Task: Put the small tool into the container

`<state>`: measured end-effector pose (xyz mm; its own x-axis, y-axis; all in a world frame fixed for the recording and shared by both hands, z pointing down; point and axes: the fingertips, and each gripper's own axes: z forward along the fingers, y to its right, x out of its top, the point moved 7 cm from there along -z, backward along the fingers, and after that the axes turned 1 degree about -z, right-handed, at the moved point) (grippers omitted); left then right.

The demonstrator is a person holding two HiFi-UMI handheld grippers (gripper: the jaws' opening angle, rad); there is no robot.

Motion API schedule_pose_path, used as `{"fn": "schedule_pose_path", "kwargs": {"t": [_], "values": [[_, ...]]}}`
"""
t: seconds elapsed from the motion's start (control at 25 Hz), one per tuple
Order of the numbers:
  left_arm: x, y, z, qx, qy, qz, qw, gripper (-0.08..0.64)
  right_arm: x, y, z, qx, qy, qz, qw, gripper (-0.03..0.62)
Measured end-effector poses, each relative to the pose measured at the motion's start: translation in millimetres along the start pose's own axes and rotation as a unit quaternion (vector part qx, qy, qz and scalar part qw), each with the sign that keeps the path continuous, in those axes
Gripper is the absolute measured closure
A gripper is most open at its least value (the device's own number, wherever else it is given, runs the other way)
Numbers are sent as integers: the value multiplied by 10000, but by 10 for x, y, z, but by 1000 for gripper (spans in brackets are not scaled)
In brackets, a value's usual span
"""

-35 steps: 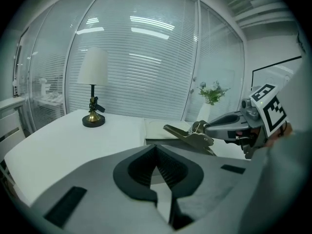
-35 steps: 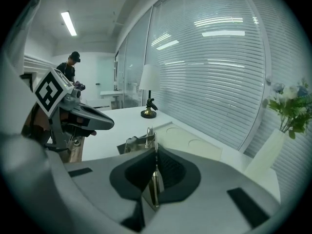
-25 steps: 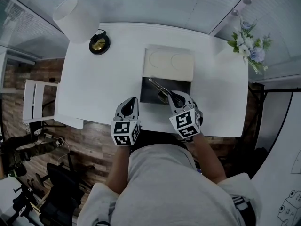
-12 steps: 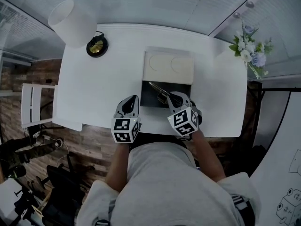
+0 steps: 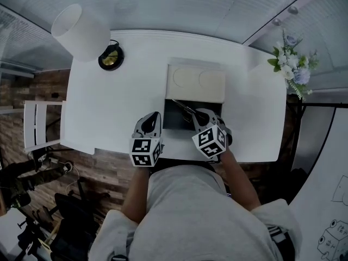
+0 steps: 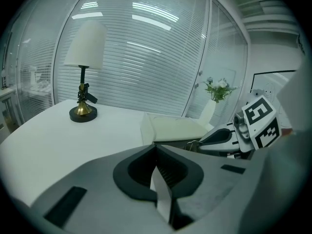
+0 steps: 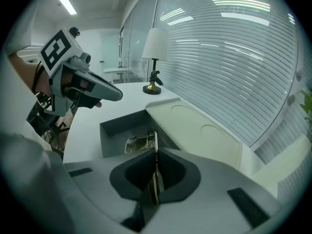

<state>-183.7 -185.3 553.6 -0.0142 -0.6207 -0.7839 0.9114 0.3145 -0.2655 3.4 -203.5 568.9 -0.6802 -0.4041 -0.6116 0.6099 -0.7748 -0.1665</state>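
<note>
The container (image 5: 173, 122) is a dark grey open box on the white table, with its cream lid (image 5: 196, 80) lying just behind it. My right gripper (image 5: 199, 116) is shut on a thin metal tool (image 5: 184, 107) and holds it over the box's right part. In the right gripper view the tool (image 7: 155, 143) sticks out of the shut jaws above the box (image 7: 119, 130), its far end down inside. My left gripper (image 5: 151, 122) hovers at the box's left front corner, jaws together and holding nothing.
A lamp (image 5: 81, 29) with a brass base (image 5: 110, 57) stands at the far left of the table (image 5: 114, 107). Flowers (image 5: 293, 67) in a vase sit at the far right corner. A white chair (image 5: 41, 126) is left of the table.
My right gripper has crept a little to the left along the box with the tool still in it. The left gripper has hardly moved.
</note>
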Motion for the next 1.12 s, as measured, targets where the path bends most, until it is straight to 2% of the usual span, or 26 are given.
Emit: {"fn": "schedule_pose_path", "kwargs": {"t": [0.68, 1.12], "values": [[-8, -4, 49, 6, -28, -129, 9999, 537, 71, 41, 108, -12, 71, -124, 9999, 561], [-49, 106, 64, -97, -120, -74, 9999, 537, 63, -28, 93, 14, 85, -244, 9997, 560]]}}
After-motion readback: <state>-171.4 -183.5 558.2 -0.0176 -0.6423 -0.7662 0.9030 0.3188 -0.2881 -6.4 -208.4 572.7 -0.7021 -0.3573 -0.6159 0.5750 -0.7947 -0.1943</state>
